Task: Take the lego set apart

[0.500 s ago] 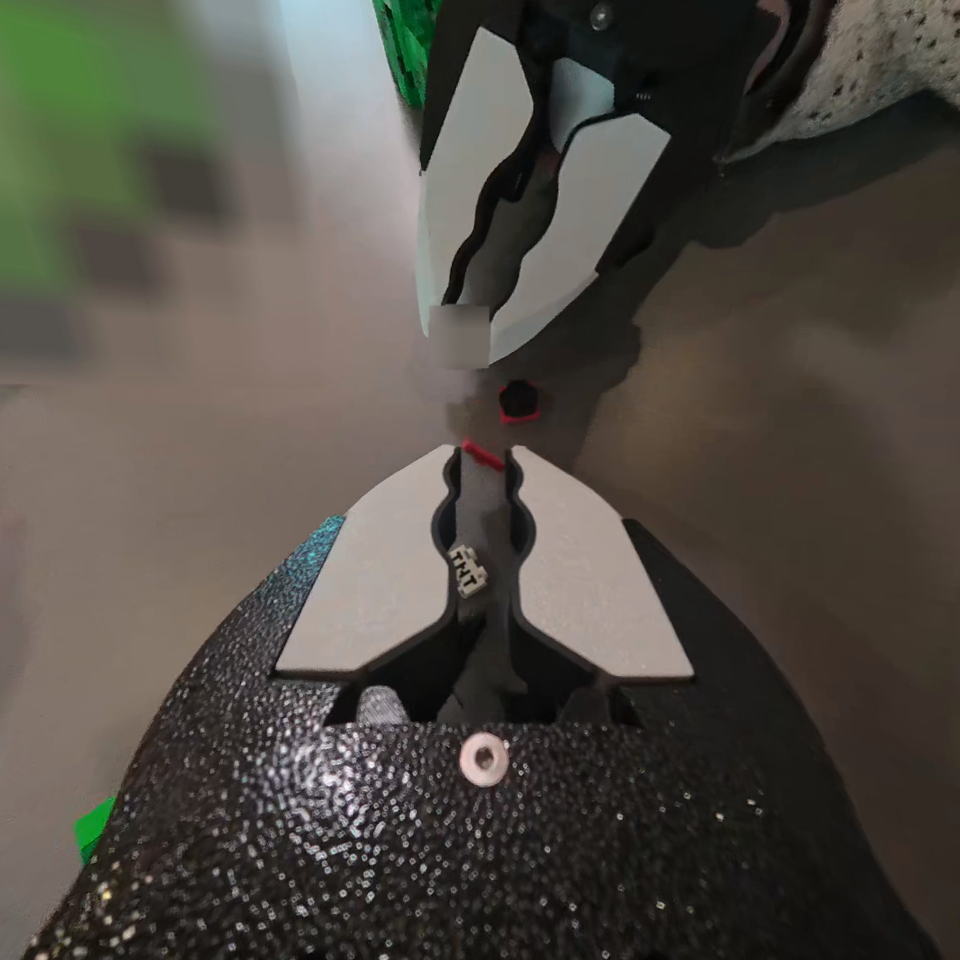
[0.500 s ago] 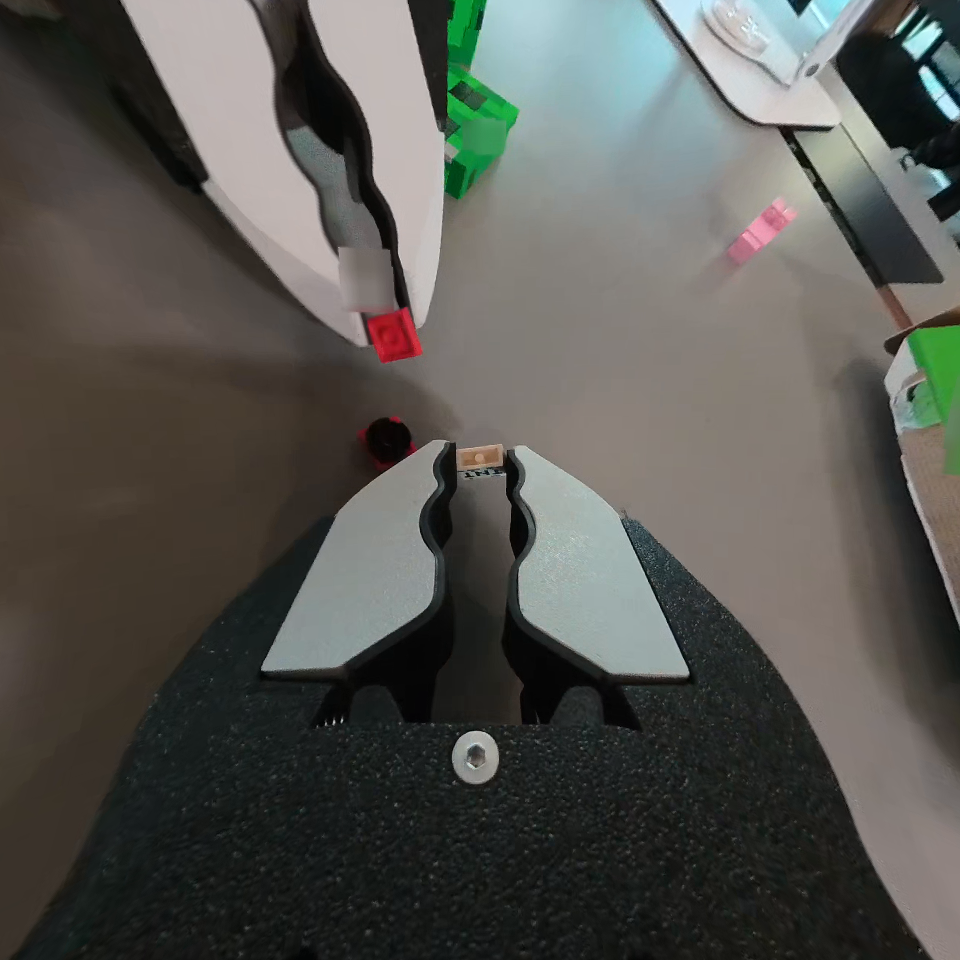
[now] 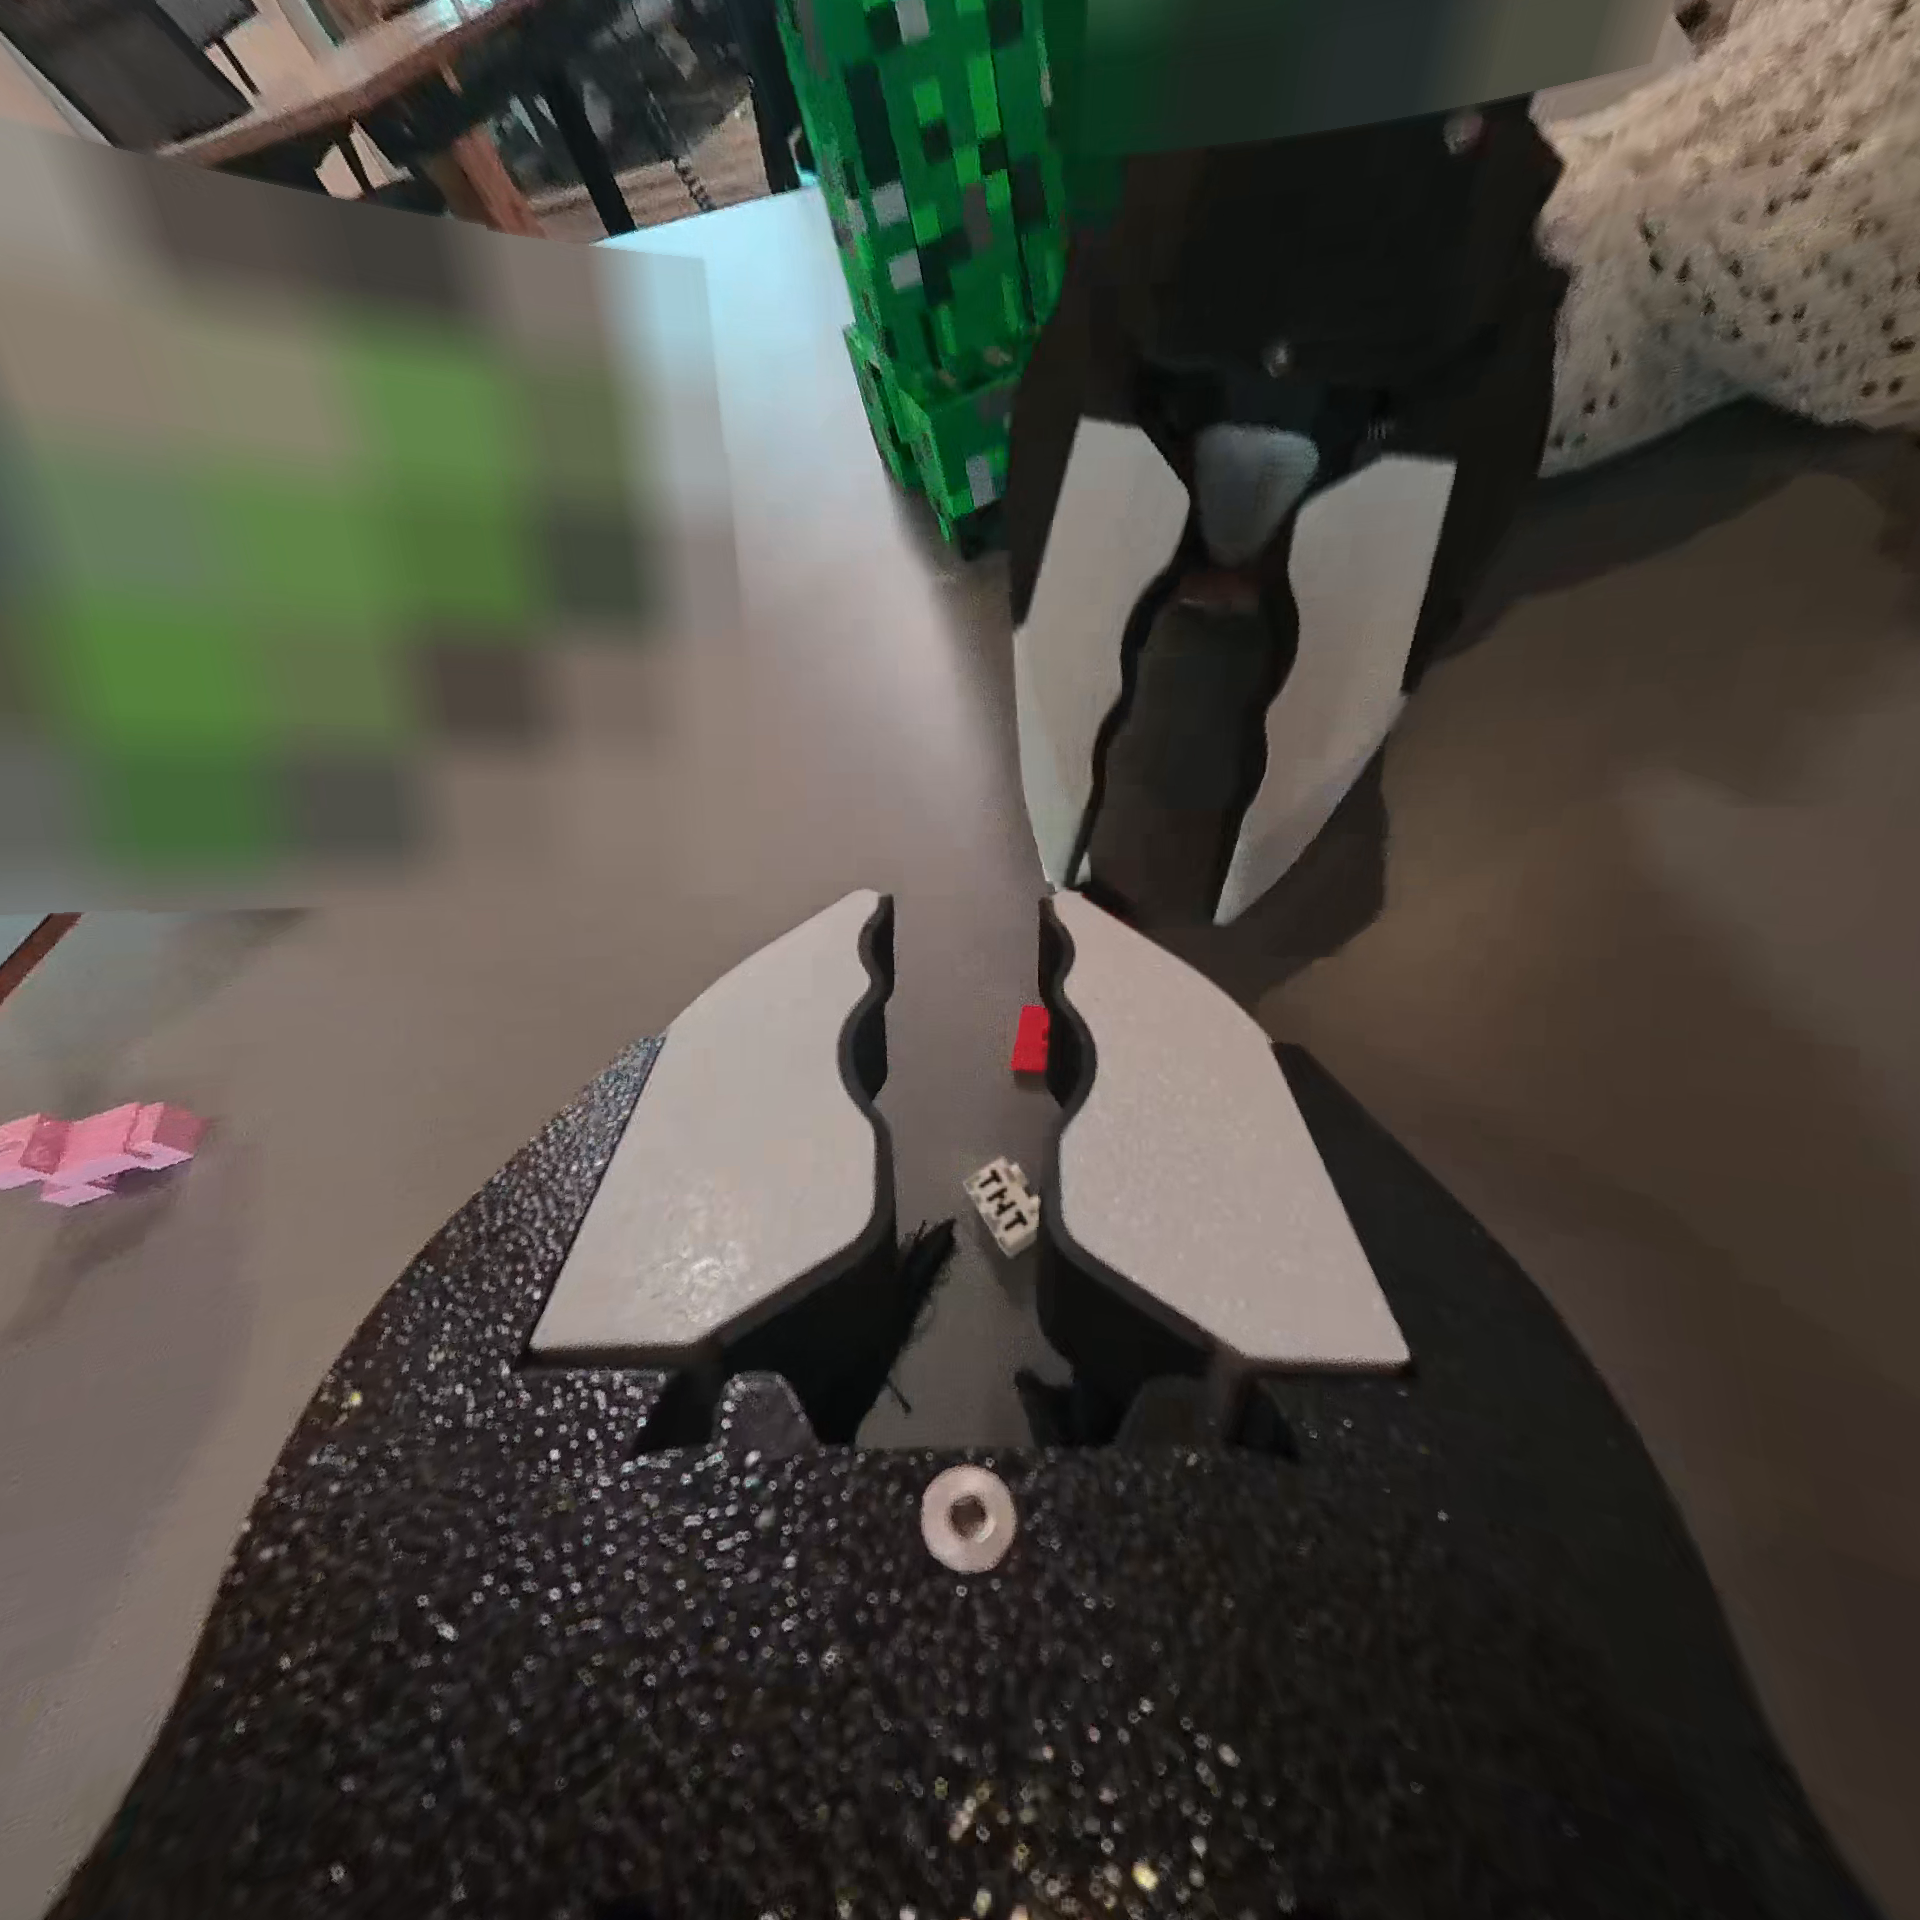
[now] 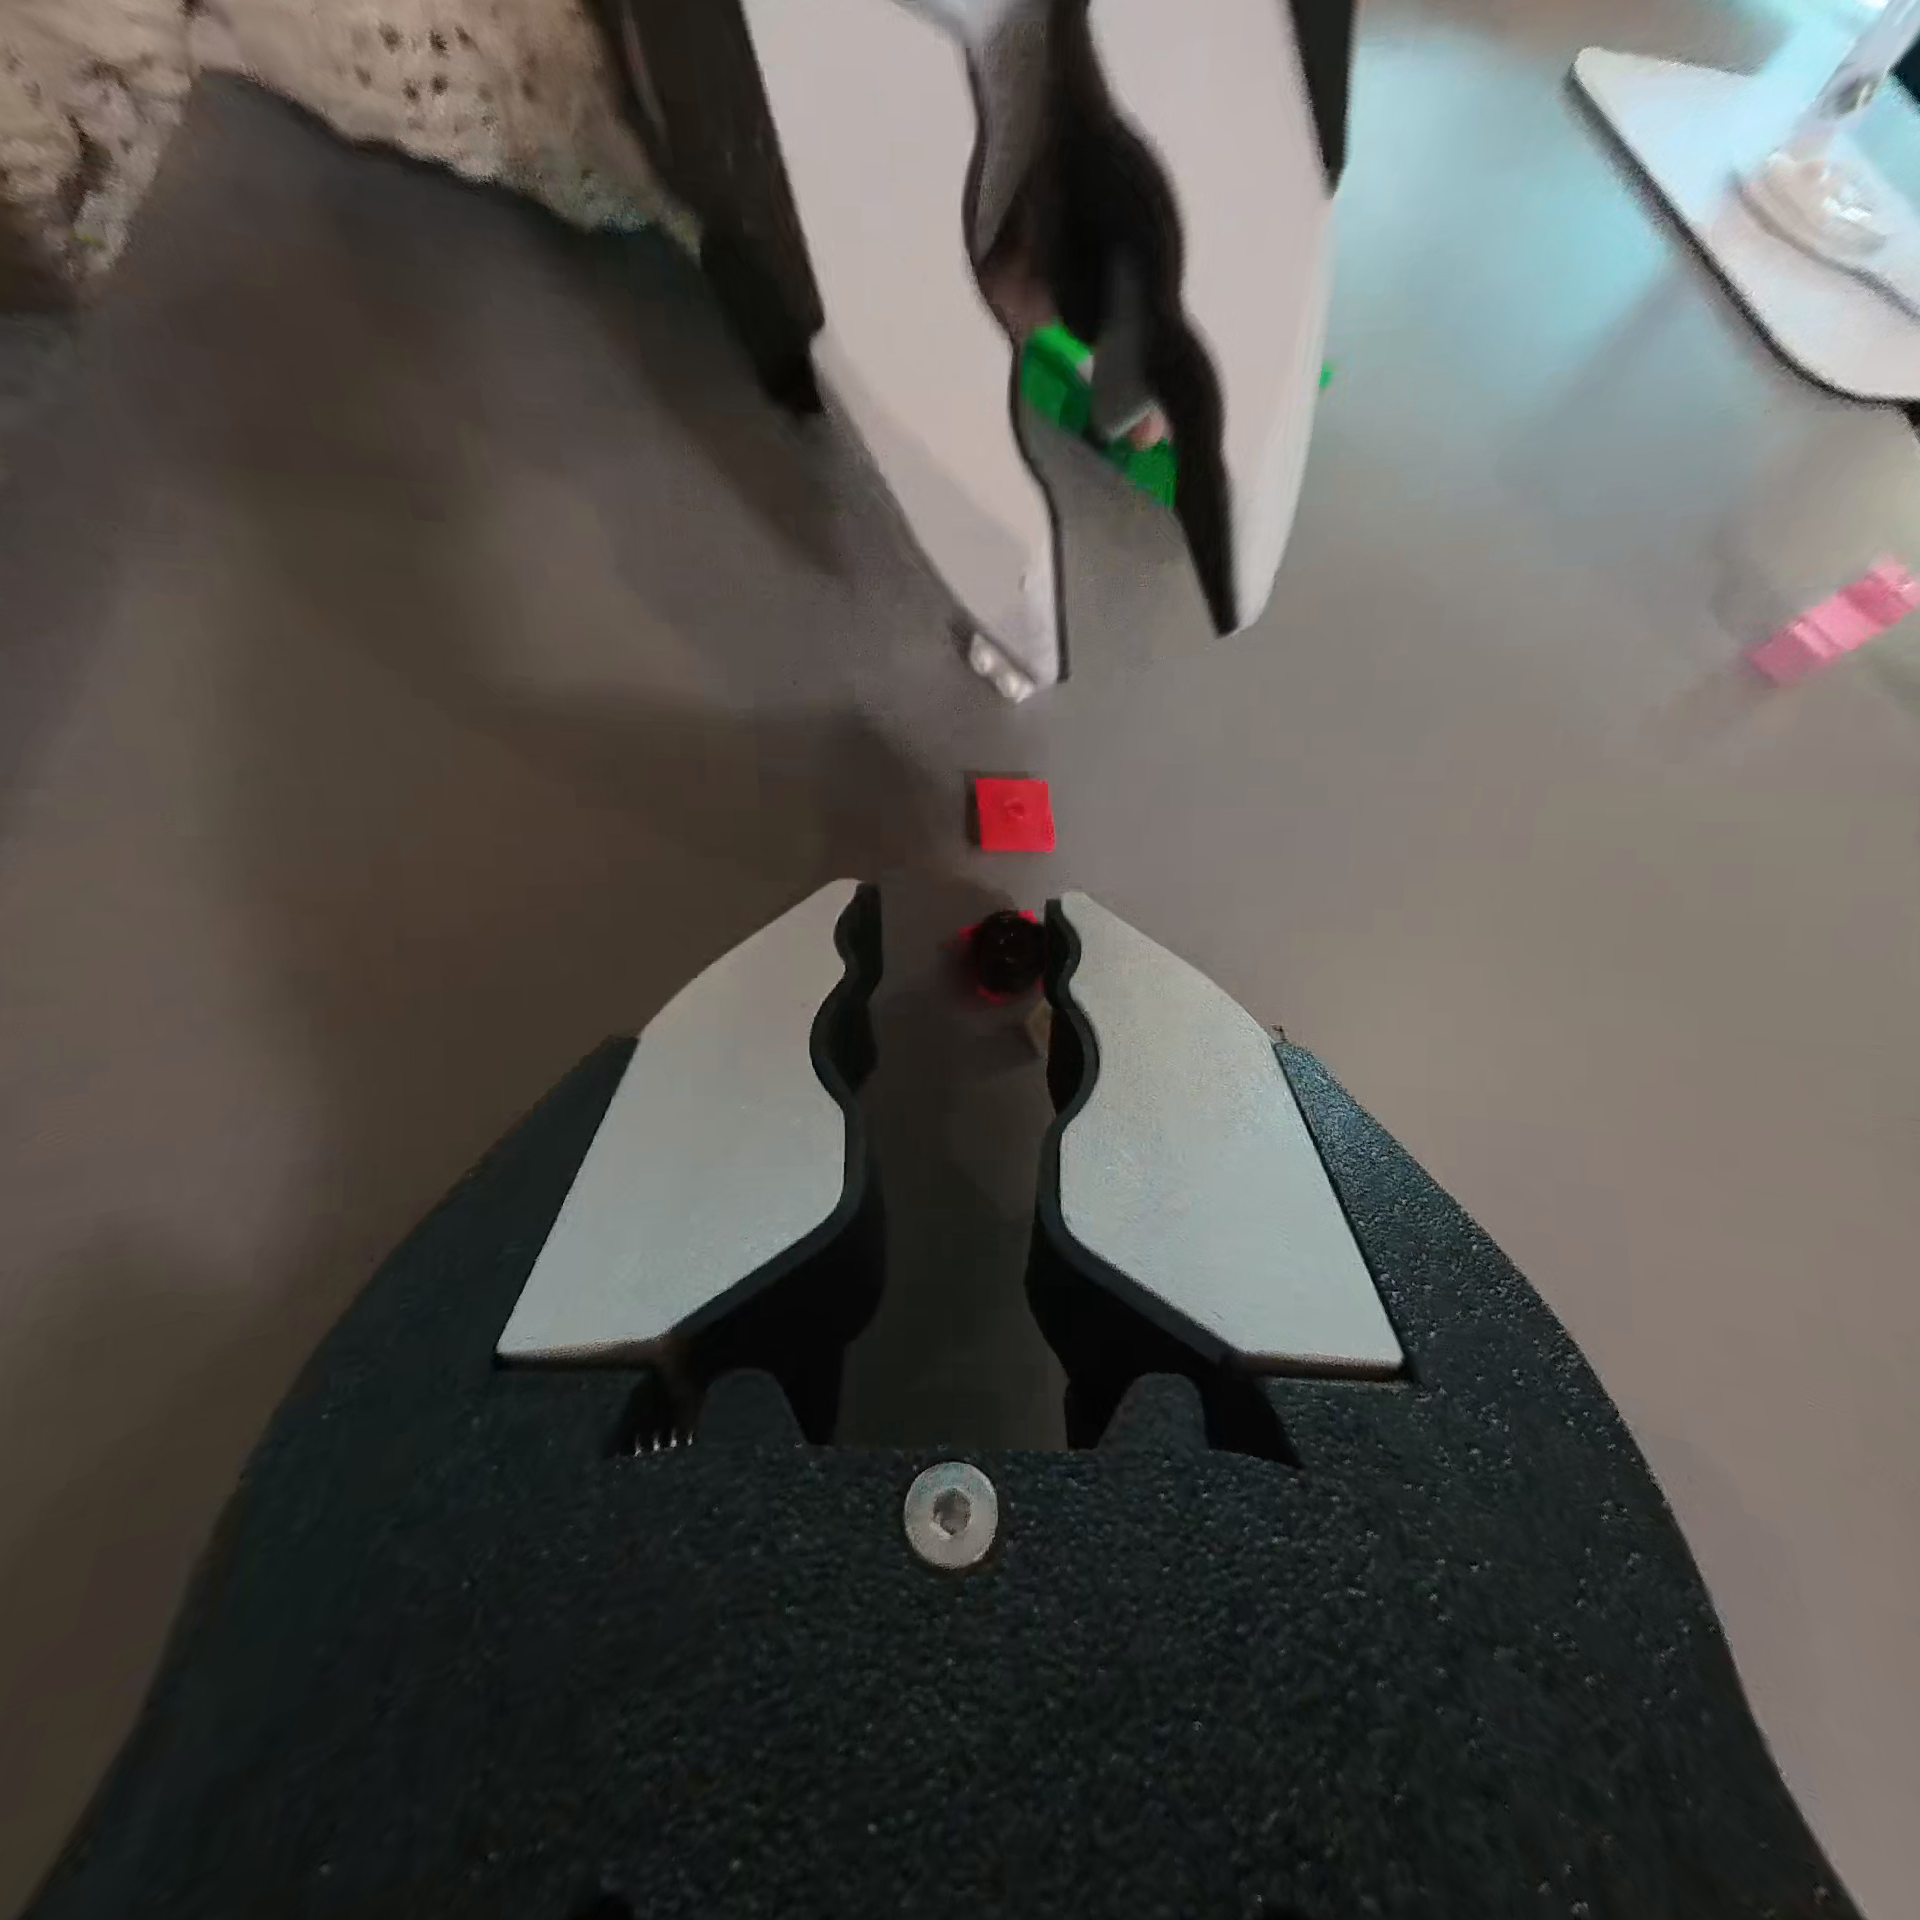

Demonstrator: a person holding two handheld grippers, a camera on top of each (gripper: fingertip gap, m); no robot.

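Red plate (image 4: 1013,816) between parted hand-held grippers

Grippers: two, the left (image 3: 966,914) and the right (image 4: 961,899), two fingers each. Loose red plates: one (image 4: 1013,816). Black round pieces on red bases: one (image 4: 1003,951). White printed bricks: one (image 3: 1004,1205). Green block figures: one (image 3: 935,260). Pink builds: one (image 3: 94,1148), possibly several joined pieces; blur prevents a firm count.

Bare table (image 4: 1455,935) either side; ahead — red plate (image 4: 1013,816), black-topped piece (image 4: 1006,951), opposing gripper (image 4: 1138,649) crowd the gap.
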